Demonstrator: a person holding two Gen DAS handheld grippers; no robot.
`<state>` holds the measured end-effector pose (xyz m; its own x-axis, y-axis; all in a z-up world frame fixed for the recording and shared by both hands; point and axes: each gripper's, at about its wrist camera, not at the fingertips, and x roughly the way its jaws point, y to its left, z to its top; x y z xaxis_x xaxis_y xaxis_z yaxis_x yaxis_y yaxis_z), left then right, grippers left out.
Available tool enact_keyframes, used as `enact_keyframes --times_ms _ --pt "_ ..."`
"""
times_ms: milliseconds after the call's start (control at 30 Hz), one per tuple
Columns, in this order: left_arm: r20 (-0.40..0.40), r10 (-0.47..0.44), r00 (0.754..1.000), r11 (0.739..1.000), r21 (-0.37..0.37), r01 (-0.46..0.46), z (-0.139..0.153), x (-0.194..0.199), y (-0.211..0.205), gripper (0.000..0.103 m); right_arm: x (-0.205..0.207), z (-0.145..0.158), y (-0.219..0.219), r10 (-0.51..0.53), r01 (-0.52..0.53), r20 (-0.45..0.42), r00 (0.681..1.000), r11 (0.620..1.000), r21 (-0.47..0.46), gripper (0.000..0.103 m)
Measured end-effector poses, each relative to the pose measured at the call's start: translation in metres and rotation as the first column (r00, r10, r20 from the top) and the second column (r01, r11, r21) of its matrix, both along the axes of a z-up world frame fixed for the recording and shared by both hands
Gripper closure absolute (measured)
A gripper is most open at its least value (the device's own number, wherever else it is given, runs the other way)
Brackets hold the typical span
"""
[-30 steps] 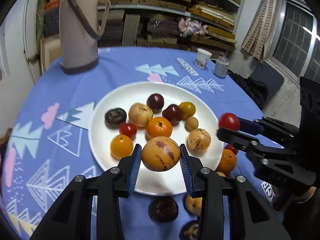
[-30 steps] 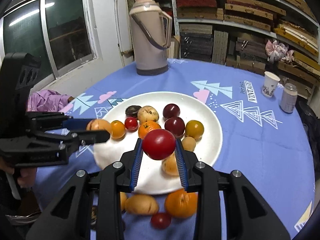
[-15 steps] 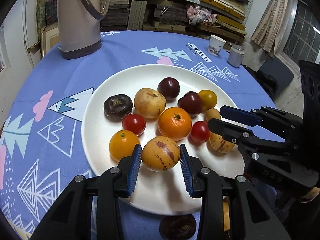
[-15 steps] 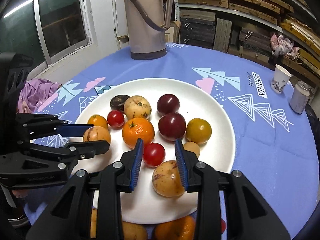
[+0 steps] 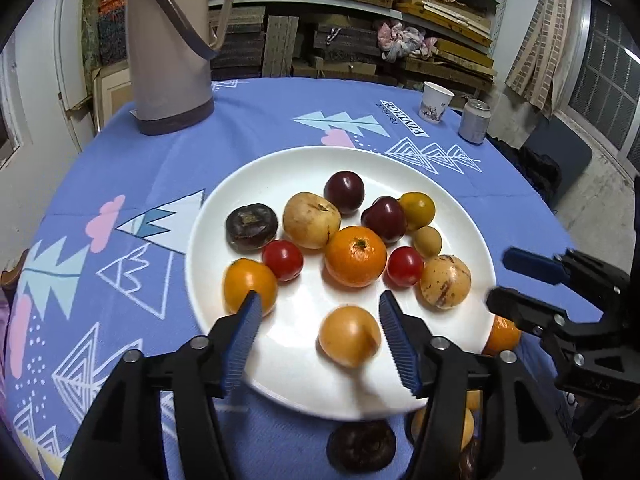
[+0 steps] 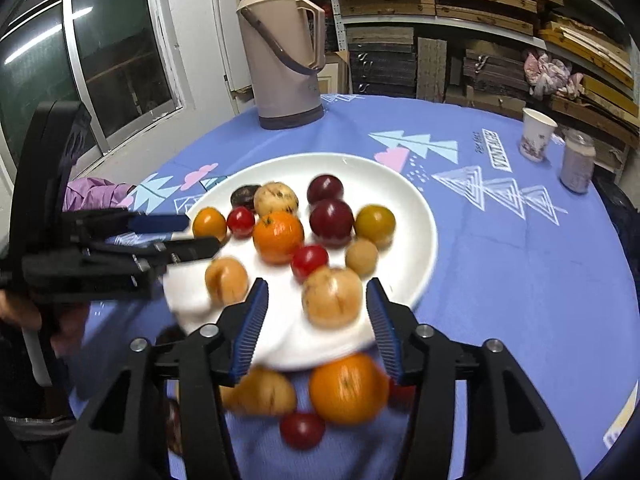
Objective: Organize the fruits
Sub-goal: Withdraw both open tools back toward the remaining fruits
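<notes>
1. Your left gripper [image 5: 320, 320] is opening its jaws; the round tan-orange fruit [image 5: 349, 336] lies between the blue ribbed pads but they do not press on it, so it rests free on the near part of the white plate [image 5: 256, 184].
2. Your right gripper [image 6: 314, 320] is opening as well. The speckled tan fruit [image 6: 332, 296] is between its pads, apart from both, on the plate edge; the small red tomato [image 6: 309, 261] sits just behind it.
3. The ribbed pads probably help against slipping, because these fruits have smooth, round skin and roll easily.
4. The plate is glossy and shallow; the fruits gather toward its middle: an orange mandarin [image 5: 355, 256], dark plums, one wrinkled dark fruit [image 5: 251, 227].
5. More fruits wait on the blue printed cloth [image 5: 160, 160] beside the near rim, for example an orange [image 6: 346, 388]; I judge the task is not finished.
6. Far behind stands a tall beige thermos [image 5: 172, 48].
</notes>
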<state>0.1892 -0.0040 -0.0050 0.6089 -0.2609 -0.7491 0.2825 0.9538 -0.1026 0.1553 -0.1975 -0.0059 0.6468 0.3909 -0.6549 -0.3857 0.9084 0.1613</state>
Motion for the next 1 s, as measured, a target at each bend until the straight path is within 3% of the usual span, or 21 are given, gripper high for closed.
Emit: enact_keyframes --times_ms 167,367,733,1000 --pt "0.008 -0.002 1.000 1.000 0.005 0.002 0.003 -0.021 0.003 0.039 -0.024 -0.008 -0.018 -0.028 0.028 -0.022 0.999 1.000 0.001 0.050" --pt "0.012 -0.009 1.000 0.999 0.036 0.009 -0.001 -0.050 0.003 0.026 -0.049 -0.008 -0.028 -0.061 0.061 -0.006 0.998 0.998 0.008 0.022" --pt "-0.008 -0.013 1.000 1.000 0.024 0.013 -0.004 -0.087 0.004 0.023 -0.082 -0.007 -0.036 -0.088 0.088 0.008 0.996 0.996 0.013 0.017" --pt "-0.006 -0.032 0.999 0.999 0.038 0.033 -0.004 -0.103 -0.002 0.022 -0.102 -0.010 -0.022 -0.033 0.033 -0.001 0.999 0.999 0.009 0.016"
